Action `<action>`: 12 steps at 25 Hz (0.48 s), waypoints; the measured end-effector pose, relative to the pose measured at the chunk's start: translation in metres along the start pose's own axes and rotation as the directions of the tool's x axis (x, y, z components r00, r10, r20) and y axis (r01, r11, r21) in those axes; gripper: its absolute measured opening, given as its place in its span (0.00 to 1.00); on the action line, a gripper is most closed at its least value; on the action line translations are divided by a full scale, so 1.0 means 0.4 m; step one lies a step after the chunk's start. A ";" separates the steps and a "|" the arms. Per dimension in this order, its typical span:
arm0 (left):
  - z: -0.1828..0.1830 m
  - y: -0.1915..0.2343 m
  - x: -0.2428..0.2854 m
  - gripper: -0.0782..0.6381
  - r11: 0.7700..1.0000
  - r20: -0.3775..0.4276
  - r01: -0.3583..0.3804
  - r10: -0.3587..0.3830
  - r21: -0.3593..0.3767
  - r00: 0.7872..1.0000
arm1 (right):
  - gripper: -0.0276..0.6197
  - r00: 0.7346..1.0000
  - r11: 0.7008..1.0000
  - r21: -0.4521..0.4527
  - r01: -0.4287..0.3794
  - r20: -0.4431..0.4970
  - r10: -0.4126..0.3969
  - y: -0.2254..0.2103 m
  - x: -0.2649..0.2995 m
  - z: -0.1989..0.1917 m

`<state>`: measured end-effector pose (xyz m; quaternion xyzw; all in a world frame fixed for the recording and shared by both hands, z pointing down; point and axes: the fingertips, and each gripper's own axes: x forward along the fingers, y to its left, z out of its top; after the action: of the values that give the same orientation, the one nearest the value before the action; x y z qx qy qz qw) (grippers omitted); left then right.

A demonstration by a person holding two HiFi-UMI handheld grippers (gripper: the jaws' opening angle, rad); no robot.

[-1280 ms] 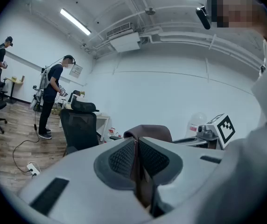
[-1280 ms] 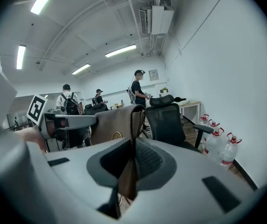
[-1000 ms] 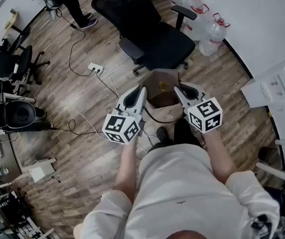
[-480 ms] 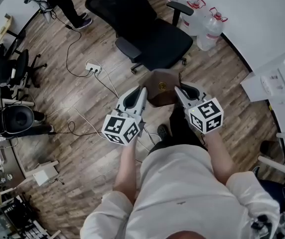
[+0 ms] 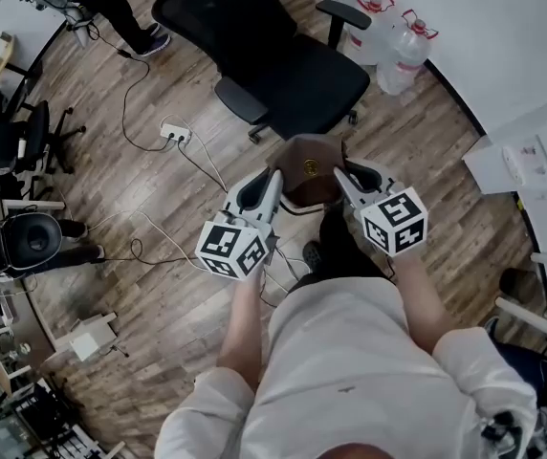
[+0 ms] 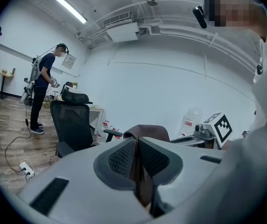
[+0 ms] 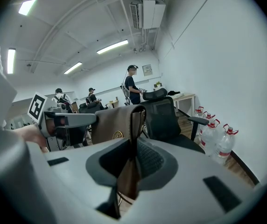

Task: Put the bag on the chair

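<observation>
A brown bag (image 5: 308, 167) with a round gold emblem hangs off the floor between my two grippers, just short of the black office chair (image 5: 302, 65). My left gripper (image 5: 273, 174) is shut on the bag's left edge (image 6: 134, 164). My right gripper (image 5: 339, 172) is shut on the bag's right edge, and the brown material (image 7: 129, 174) is pinched between its pads. In the right gripper view the bag (image 7: 119, 122) stands upright in front of the chair (image 7: 164, 120). The chair's seat (image 5: 319, 82) has nothing on it.
Several large water bottles (image 5: 388, 41) stand by the white wall right of the chair. A power strip (image 5: 173, 134) and cables lie on the wood floor to the left. Another person (image 6: 42, 90) stands far off. White boxes (image 5: 541, 151) sit at the right.
I have moved forward with the bag held in both grippers; the chair and the bottles are now nearer. Both grippers keep their hold.
</observation>
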<state>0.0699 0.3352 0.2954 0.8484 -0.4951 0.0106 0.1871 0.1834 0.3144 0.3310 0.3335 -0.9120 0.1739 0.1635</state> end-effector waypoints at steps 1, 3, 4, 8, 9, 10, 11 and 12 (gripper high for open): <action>0.001 0.008 0.014 0.15 1.000 -0.005 0.000 0.000 -0.003 1.000 | 0.13 1.000 1.000 0.006 -0.004 -0.004 0.004 -0.012 0.011 0.002; 0.005 0.021 0.041 0.15 1.000 -0.014 0.003 -0.003 -0.016 1.000 | 0.13 1.000 1.000 0.024 -0.014 -0.014 0.014 -0.038 0.032 0.004; 0.008 0.028 0.055 0.15 1.000 -0.017 0.005 -0.005 -0.023 1.000 | 0.13 1.000 0.999 0.031 -0.017 -0.018 0.018 -0.050 0.043 0.007; 0.027 0.069 0.108 0.15 0.999 -0.024 -0.001 0.000 -0.034 1.000 | 0.13 0.999 0.999 0.041 -0.029 -0.025 0.030 -0.094 0.092 0.033; 0.033 0.080 0.120 0.15 0.999 -0.025 -0.004 0.003 -0.036 1.000 | 0.13 0.999 0.999 0.041 -0.032 -0.026 0.033 -0.104 0.105 0.041; 0.040 0.090 0.133 0.15 0.999 -0.027 -0.008 0.007 -0.036 1.000 | 0.13 0.999 0.998 0.043 -0.034 -0.028 0.036 -0.115 0.117 0.049; 0.047 0.100 0.146 0.15 0.999 -0.028 -0.011 0.010 -0.035 1.000 | 0.13 0.999 0.998 0.044 -0.037 -0.028 0.038 -0.127 0.128 0.058; 0.056 0.109 0.159 0.15 0.999 -0.027 -0.016 0.015 -0.034 1.000 | 0.13 0.999 0.998 0.044 -0.039 -0.028 0.041 -0.139 0.141 0.068</action>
<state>0.0617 0.2554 0.3008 0.8410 -0.4992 0.0151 0.2081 0.1745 0.2319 0.3417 0.3160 -0.9121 0.2015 0.1661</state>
